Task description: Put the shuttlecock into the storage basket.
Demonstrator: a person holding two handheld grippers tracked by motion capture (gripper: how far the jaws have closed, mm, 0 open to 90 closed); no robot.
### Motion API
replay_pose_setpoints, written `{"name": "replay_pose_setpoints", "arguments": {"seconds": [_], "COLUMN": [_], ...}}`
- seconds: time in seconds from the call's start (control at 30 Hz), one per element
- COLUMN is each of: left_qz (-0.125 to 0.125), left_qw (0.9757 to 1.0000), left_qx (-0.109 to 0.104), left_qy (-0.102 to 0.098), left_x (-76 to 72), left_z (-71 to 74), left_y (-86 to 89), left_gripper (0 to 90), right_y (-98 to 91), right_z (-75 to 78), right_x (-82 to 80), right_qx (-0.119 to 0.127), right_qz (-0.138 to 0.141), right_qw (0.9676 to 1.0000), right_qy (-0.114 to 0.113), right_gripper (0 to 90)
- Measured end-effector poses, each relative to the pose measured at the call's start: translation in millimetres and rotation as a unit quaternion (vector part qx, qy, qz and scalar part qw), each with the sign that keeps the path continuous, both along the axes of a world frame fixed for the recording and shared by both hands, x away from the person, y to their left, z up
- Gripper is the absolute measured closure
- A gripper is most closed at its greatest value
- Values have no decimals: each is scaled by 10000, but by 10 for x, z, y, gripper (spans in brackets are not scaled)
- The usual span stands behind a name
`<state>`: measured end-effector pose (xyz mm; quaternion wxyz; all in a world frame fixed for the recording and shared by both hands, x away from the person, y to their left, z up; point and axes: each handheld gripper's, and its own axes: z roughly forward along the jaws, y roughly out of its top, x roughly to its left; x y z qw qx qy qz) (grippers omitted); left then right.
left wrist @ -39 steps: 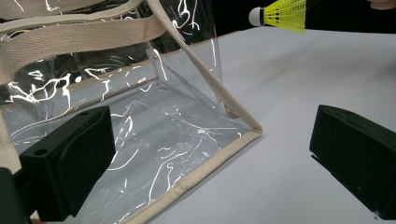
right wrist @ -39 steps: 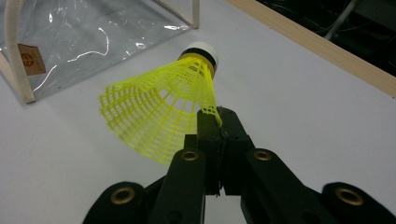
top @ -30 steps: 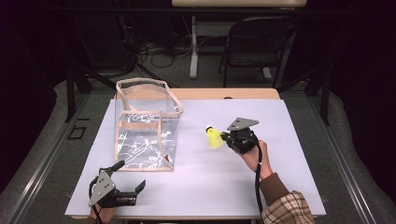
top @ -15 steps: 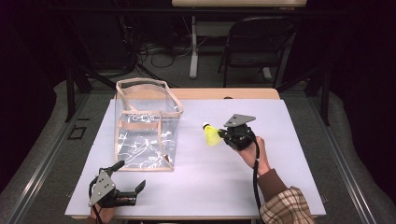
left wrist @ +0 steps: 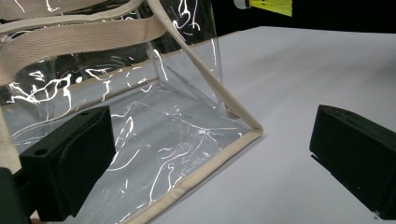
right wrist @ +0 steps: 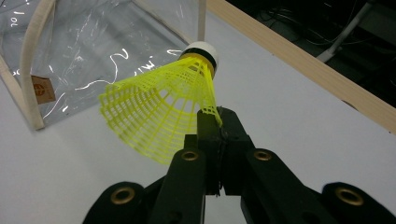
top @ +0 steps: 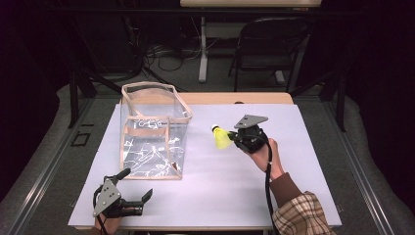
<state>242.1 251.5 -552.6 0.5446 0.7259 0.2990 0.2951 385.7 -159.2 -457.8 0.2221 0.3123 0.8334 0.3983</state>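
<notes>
A yellow shuttlecock (top: 221, 137) (right wrist: 163, 107) with a white cork hangs above the white table, pinched by its skirt rim in my right gripper (top: 233, 137) (right wrist: 215, 122), which is shut on it. The cork points toward a clear plastic bag (top: 152, 132) (right wrist: 88, 42) with beige trim and handles, standing open at the table's left. My left gripper (top: 137, 188) (left wrist: 210, 163) rests near the front left edge, jaws wide open and holding nothing, beside the bag's front corner (left wrist: 254, 130). The shuttlecock's skirt (left wrist: 273, 5) shows far off in the left gripper view.
The white table surface (top: 293, 161) stretches to the right and front of the bag. A wooden strip (top: 235, 98) runs along its far edge. A folding chair (top: 266, 44) and cables lie on the floor beyond.
My right gripper has carried the shuttlecock a little to the left, toward the bag. My left gripper has stayed in place.
</notes>
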Motion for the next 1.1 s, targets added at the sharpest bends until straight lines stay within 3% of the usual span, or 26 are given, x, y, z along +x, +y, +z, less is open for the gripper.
{"name": "replay_pose_setpoints", "arguments": {"seconds": [1.1], "left_qz": [-2], "left_qw": [10000], "left_qx": [0], "left_qy": [-11], "left_x": [-2], "left_z": [2], "left_y": [5], "left_gripper": [1], "right_y": [137], "right_z": [218], "right_x": [146], "right_qx": [-11], "right_qz": [191], "right_qw": [9998], "right_qy": [47], "right_gripper": [893]}}
